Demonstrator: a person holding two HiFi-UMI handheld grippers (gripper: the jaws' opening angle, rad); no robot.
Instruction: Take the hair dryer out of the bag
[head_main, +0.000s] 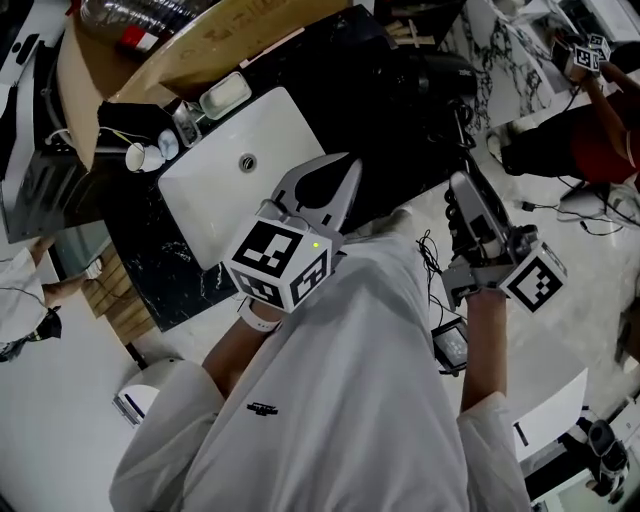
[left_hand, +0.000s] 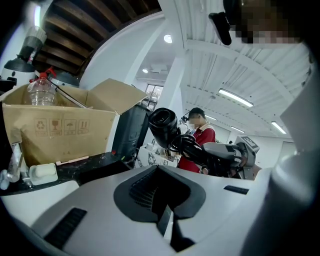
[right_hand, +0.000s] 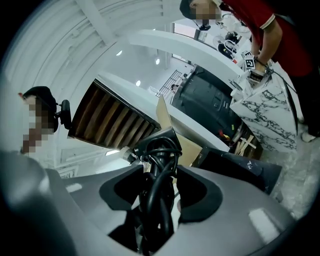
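The black hair dryer (right_hand: 158, 150) sits with its handle, wrapped in its black cord, between the jaws of my right gripper (right_hand: 160, 200), which is shut on it. In the left gripper view the hair dryer (left_hand: 164, 126) hangs in the air with its barrel pointing towards the camera and the right gripper (left_hand: 235, 155) behind it. In the head view the right gripper (head_main: 462, 192) is at the right, with the dark hair dryer (head_main: 440, 78) above the black counter. A black bag-like shape (left_hand: 127, 131) stands beside the box. My left gripper (head_main: 325, 182) (left_hand: 167, 222) is shut and empty over the sink.
A white sink basin (head_main: 235, 175) is set in the black counter (head_main: 165, 265). An open cardboard box (head_main: 200, 45) (left_hand: 60, 127) holding a clear plastic bottle (left_hand: 40, 90) stands behind it, with a soap dish (left_hand: 42, 172) near. A person in a red shirt (left_hand: 197, 132) works at a marble table (right_hand: 272, 117).
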